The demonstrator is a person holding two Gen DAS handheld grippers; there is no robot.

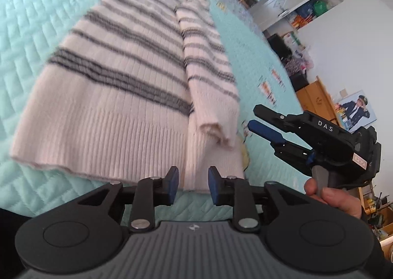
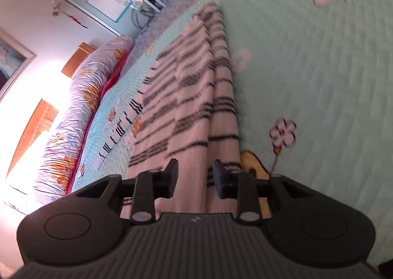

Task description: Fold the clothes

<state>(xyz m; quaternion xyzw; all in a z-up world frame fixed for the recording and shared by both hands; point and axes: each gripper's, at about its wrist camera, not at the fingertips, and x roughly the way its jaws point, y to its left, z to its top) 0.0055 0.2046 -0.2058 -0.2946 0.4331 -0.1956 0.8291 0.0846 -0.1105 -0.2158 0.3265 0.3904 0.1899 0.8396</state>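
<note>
both tools, left tool (image 1: 191,186) and right tool (image 2: 194,178), hover open and empty; grabbing the cream grey-striped knit sweater (image 1: 118,77) unevenly could drag its folded sleeve (image 1: 208,67) loose across the mint quilted bed (image 1: 29,33)

A mint quilted bedspread (image 1: 29,33) carries a cream striped sweater (image 1: 118,77) at centre and a rolled floral duvet (image 2: 81,107) at nine o'clock.

Left claw (image 1: 192,185) and right claw (image 2: 194,178) both gape apart, gripping nothing.
</note>
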